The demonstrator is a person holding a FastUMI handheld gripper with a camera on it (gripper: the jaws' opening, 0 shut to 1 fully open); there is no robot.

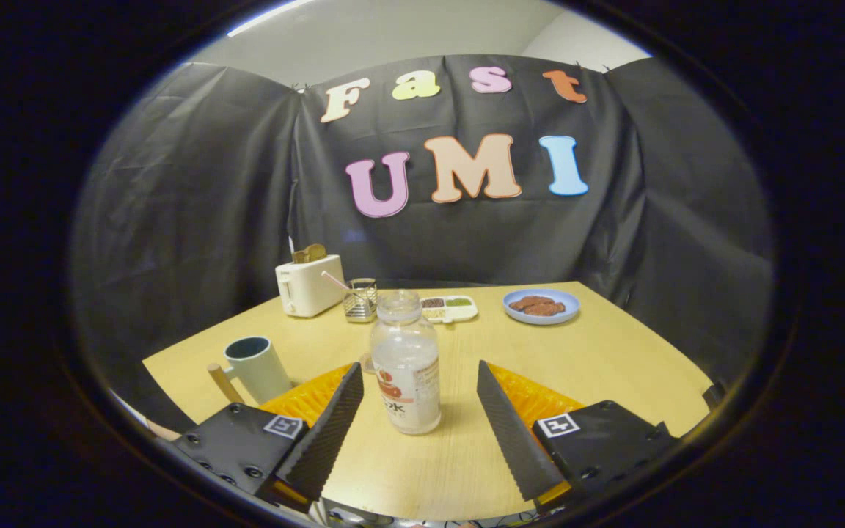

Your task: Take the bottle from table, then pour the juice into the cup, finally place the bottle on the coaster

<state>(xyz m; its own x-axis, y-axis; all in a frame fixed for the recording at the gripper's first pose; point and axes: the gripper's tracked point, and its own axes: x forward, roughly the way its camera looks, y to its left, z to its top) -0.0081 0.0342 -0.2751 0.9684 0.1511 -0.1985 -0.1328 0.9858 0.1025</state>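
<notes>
Black cloth wall (pixel 195 191) fills upper frame, pale ceiling (pixel 393 29) above. Light wood desk (pixel 613 352) spans lower centre. Tool (pixel 420 385) at bottom centre, fingers wide apart, touching nothing. Bottle (pixel 405 363) upright on desk between fingertips, cap off, pale juice inside. Cup (pixel 256 369) lower left, beside left finger. White toaster (pixel 309 284) at desk's far left; wire holder (pixel 361 299) beside it. Blue plate (pixel 541 305) far right; small divided tray (pixel 450 308) behind bottle.

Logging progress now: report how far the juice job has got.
Nothing looks done. The clear plastic bottle of pale juice stands upright on the wooden table, between the open gripper fingers, untouched. Grasping, pouring into the grey-green mug and the coaster placement remain.
</notes>
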